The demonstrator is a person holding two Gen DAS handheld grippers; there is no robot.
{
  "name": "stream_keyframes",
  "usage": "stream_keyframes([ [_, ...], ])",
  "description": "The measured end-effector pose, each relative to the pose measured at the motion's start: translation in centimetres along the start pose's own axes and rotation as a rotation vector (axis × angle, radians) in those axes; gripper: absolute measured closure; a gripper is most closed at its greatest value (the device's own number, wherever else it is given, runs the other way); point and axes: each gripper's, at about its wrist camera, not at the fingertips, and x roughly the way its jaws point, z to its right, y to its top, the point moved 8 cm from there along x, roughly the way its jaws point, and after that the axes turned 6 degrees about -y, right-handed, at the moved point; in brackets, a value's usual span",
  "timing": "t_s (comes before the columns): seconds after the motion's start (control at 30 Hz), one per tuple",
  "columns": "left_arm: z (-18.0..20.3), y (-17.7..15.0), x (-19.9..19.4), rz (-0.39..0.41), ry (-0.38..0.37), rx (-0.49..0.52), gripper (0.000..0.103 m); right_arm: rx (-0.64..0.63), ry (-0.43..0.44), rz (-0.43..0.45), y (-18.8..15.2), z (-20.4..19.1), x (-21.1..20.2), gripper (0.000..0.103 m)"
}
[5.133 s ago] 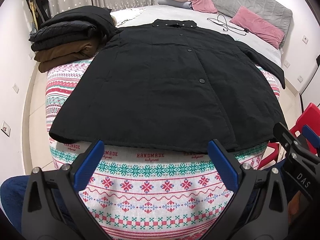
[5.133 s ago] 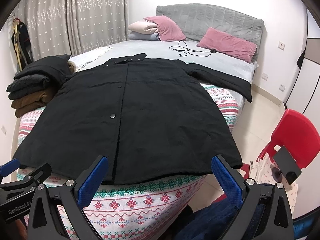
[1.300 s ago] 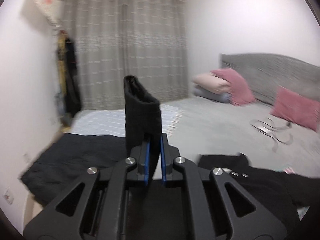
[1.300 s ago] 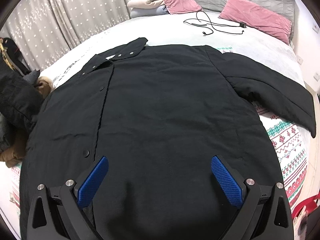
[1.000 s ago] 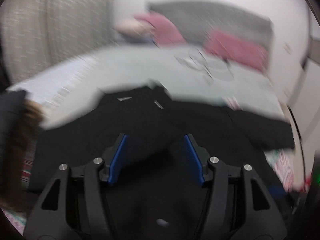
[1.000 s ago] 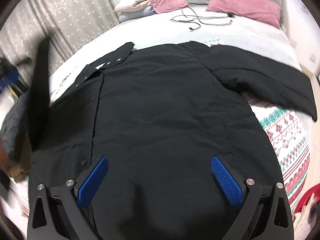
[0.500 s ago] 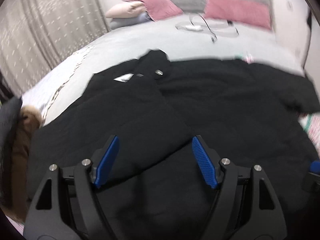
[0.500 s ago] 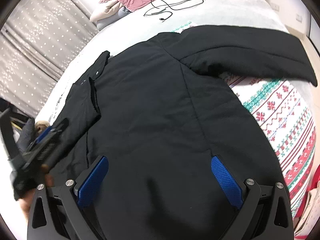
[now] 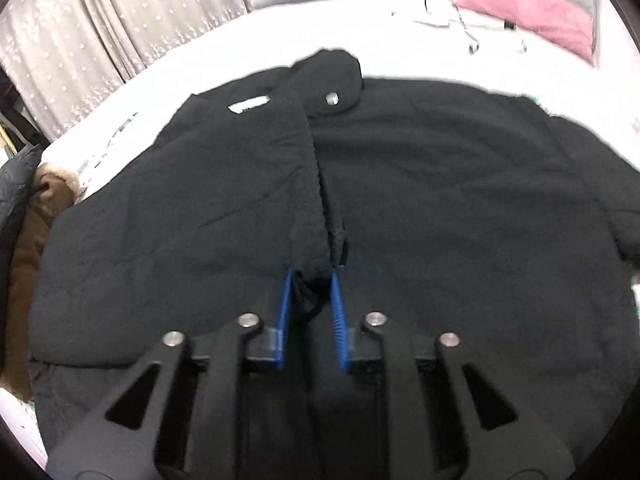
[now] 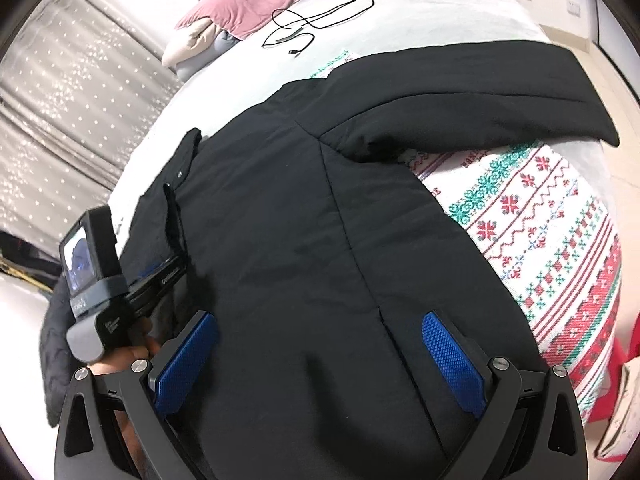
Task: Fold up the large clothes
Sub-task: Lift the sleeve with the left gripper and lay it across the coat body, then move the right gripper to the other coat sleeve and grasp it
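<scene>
One white neck label (image 9: 248,104), unreadable, on black coat (image 9: 440,200); left gripper (image 9: 311,280) pinching its sleeve cuff (image 9: 310,240), right gripper (image 10: 320,344) spread.

Left wrist view is motion-blurred: the white tag (image 9: 249,104) at the coat (image 9: 440,184) collar cannot be read. The coat's hem is hidden behind the left gripper (image 9: 311,280) body, and the brown garment (image 9: 28,240) is cut off by the left edge. In the right wrist view, the left gripper's fingertips are hidden against black cloth; the cable (image 10: 316,26) end is too small to identify.
</scene>
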Motion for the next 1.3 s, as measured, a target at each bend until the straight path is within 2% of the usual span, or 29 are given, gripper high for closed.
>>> stream_keyframes([
  [0.23,-0.8,-2.6,-6.9,0.107,-0.220,-0.032,0.085,0.005,0.015,-0.004,-0.3,0.0,-0.1,0.000],
  [0.33,-0.8,-3.6,-6.6,0.085,-0.262,-0.038,0.083,0.022,0.024,0.001,0.0,0.2,-0.2,0.000],
  [0.47,0.6,-4.5,-5.0,0.041,-0.253,-0.002,0.076,0.019,0.017,-0.001,-0.1,0.0,0.0,0.000],
  [0.5,1.2,-4.8,-4.6,0.023,-0.277,-0.002,0.071,0.017,0.017,-0.004,-0.3,-0.1,0.1,0.000],
  [0.6,1.9,-4.8,-4.8,-0.001,-0.363,-0.033,0.066,-0.002,0.013,-0.007,-0.4,-0.3,0.1,0.000],
  [0.63,1.9,-4.6,-5.2,0.003,-0.374,-0.036,0.059,-0.011,0.008,-0.003,-0.4,-0.3,0.0,0.000],
  [0.73,0.7,-3.7,-7.3,0.055,-0.373,-0.032,0.039,-0.010,0.006,0.007,0.1,0.2,-0.3,0.000],
  [0.8,-0.7,-3.5,-8.3,0.079,-0.363,-0.037,0.036,0.001,0.012,0.016,0.4,0.7,-0.7,0.000],
  [0.9,-3.2,-3.9,-6.9,0.039,-0.314,-0.081,0.035,0.023,0.017,0.017,0.7,1.3,-0.9,0.000],
  [0.97,-4.7,-4.9,-3.2,-0.071,-0.265,-0.150,0.037,0.019,0.020,0.009,0.5,0.9,-0.6,0.000],
  [1.03,-4.8,-5.8,-0.8,-0.126,-0.221,-0.146,0.038,0.010,0.025,0.002,0.3,0.4,-0.4,0.000],
  [1.1,-4.1,-5.6,-1.1,-0.097,-0.182,-0.101,0.038,0.002,0.037,-0.011,-0.1,0.0,-0.3,0.000],
  [1.13,-4.0,-5.6,-1.3,-0.097,-0.193,-0.107,0.038,-0.003,0.046,-0.014,-0.2,-0.1,-0.3,0.000],
  [1.2,-3.9,-5.8,-2.8,-0.112,-0.262,-0.139,0.038,-0.010,0.059,-0.009,0.0,0.2,-0.7,0.000],
  [1.3,-6.0,-6.1,-6.7,-0.061,-0.275,-0.146,0.038,0.017,0.048,0.029,1.5,2.3,-1.8,0.000],
])
